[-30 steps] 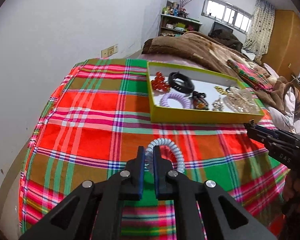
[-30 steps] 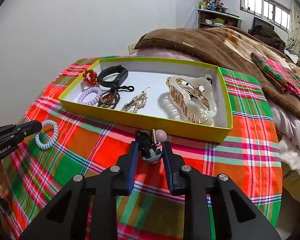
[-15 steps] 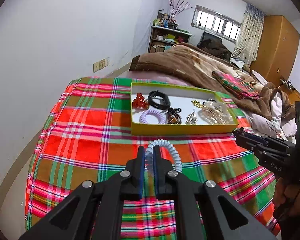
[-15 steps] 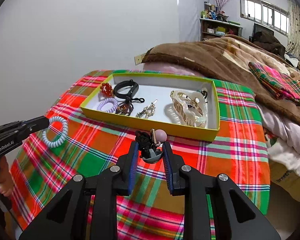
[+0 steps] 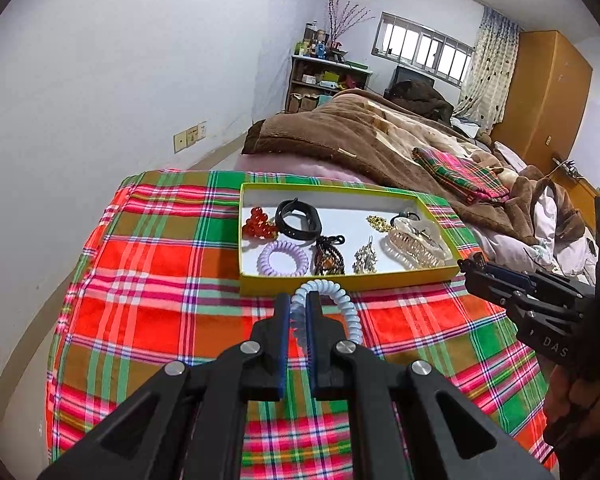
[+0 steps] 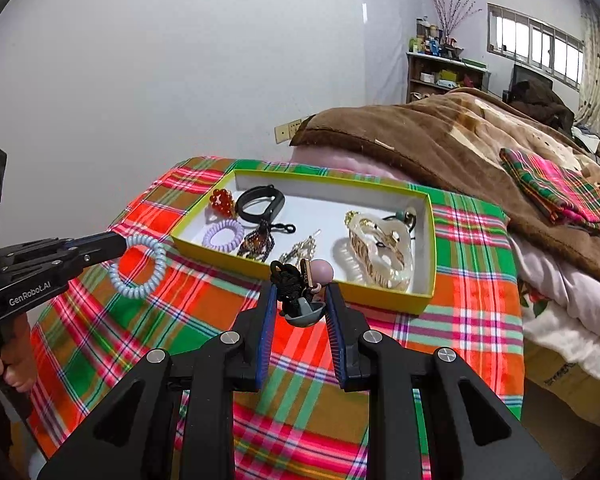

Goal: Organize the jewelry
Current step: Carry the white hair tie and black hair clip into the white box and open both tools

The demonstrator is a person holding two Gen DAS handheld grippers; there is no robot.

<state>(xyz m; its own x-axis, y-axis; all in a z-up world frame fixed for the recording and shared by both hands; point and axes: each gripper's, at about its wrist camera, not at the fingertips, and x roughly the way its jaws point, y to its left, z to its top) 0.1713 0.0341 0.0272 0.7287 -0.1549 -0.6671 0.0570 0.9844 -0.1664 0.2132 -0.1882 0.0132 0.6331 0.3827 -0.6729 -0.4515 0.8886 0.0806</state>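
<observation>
Here, pale-blue spiral hair tie (image 5: 342, 306) pinched in left gripper (image 5: 298, 306), black beaded hair tie (image 6: 298, 286) in right gripper (image 6: 300, 300).

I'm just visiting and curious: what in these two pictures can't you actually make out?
- Shelf clutter, left view: too small to identify.
- Bobble hair tie in right claw, right view: lower part hidden by the claw's fingers.
- Hair tie in the box: mostly behind the big hair clip.

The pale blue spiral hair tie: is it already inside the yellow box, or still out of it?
Out. The left gripper holds the pale blue spiral hair tie over the plaid cloth, short of the yellow box.
</observation>
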